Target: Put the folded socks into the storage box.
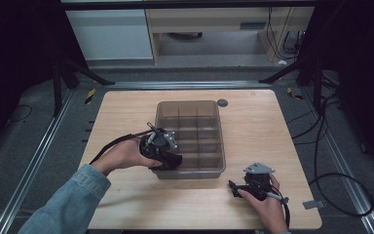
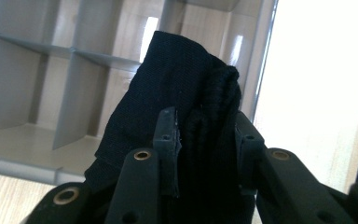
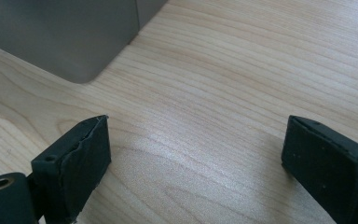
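Black cloth (image 2: 177,93) in left hand-held gripper (image 2: 205,135)

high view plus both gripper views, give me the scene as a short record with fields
surface: wooden table
container: grey divided bin, mid-table
held item: black cloth, bunched
left gripper: shut on the cloth, at the bin's near-left corner, over its compartments
right gripper: open, nothing between the jaws, low over bare table off the bin's near-right corner
bin contents: compartments in sight look empty

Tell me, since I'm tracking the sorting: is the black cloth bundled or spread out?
Bundled: the black cloth sits bunched between the left gripper pads, above the divided bin.
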Motion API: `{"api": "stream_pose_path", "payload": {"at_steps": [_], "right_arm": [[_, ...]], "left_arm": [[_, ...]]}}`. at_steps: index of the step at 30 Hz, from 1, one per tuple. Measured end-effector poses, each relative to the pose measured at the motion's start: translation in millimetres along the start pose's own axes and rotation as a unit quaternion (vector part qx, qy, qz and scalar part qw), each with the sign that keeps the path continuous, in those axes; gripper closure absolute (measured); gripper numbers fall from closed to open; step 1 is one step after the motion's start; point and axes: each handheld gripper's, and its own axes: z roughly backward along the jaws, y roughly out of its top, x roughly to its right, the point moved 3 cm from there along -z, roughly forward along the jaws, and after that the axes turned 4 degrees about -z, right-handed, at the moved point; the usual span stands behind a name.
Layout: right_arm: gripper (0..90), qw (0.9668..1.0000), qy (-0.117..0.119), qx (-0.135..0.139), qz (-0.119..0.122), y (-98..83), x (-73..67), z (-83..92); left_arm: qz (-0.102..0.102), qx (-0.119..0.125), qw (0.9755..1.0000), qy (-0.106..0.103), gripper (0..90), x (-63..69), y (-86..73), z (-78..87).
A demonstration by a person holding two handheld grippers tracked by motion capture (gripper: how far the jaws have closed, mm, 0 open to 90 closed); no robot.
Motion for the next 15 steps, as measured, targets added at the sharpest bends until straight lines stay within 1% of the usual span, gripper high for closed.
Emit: {"api": "stream_pose_path", "payload": {"at_steps": [5, 9, 10, 11, 12, 13, 14, 15], "right_arm": [[8.2, 1.0, 0.0, 0.0, 0.0, 0.0, 0.0, 0.0], [8.2, 1.0, 0.0, 0.0, 0.0, 0.0, 0.0, 0.0], [8.2, 1.0, 0.0, 0.0, 0.0, 0.0, 0.0, 0.0], [8.2, 1.0, 0.0, 0.0, 0.0, 0.0, 0.0, 0.0], [8.2, 1.0, 0.0, 0.0, 0.0, 0.0, 0.0, 0.0], [8.2, 1.0, 0.0, 0.0, 0.0, 0.0, 0.0, 0.0], [8.2, 1.0, 0.0, 0.0, 0.0, 0.0, 0.0, 0.0], [8.2, 1.0, 0.0, 0.0, 0.0, 0.0, 0.0, 0.1]], "left_arm": [[0.005, 0.005, 1.0, -0.003, 67.0, -2.8, 0.3, -3.4], [0.009, 0.011, 0.9999, 0.0, 62.3, -2.4, 0.0, -3.8], [0.011, 0.018, 0.9998, 0.004, 59.8, -3.1, -1.0, -0.8], [0.011, 0.018, 0.9998, 0.004, 56.8, -3.1, -1.0, -0.8], [0.015, 0.022, 0.9996, 0.008, 56.8, -3.4, -1.8, 0.9], [0.016, 0.024, 0.9995, 0.013, 50.7, -3.7, -2.6, 2.5], [0.018, 0.028, 0.9992, 0.021, 41.9, -3.8, -4.0, 6.3], [0.016, 0.032, 0.9992, 0.02, 41.3, -3.5, -4.8, 9.2]]}}
